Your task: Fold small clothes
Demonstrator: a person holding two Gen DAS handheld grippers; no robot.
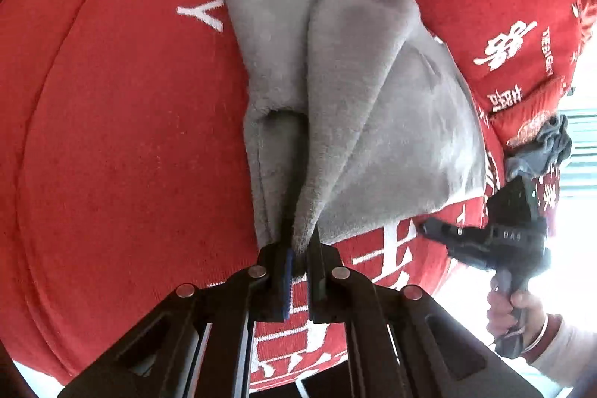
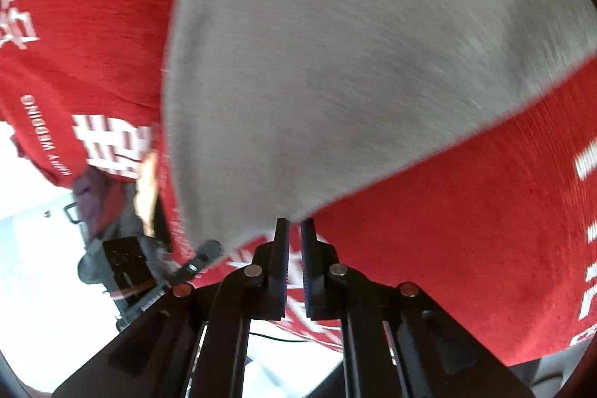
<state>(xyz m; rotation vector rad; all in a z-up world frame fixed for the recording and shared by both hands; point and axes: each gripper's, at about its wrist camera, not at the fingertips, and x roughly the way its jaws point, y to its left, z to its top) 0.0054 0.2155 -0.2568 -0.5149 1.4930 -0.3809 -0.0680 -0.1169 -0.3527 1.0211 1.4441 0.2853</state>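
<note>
A small grey fleece cloth lies bunched and partly lifted on a red bedspread with white lettering. My left gripper is shut on one near corner of the cloth, and the fabric gathers into folds above its tips. The right gripper shows at the right of this view, held by a hand, with its tip at the cloth's other near corner. In the right wrist view the grey cloth fills the upper picture. My right gripper is shut on the corner's tip. The left gripper shows at the lower left by the cloth's edge.
A crumpled dark grey garment lies at the bedspread's right edge; the right wrist view shows a dark garment at the left. The bedspread's near edge runs just under the right gripper, with bright floor beyond. Red bedding rises behind the cloth.
</note>
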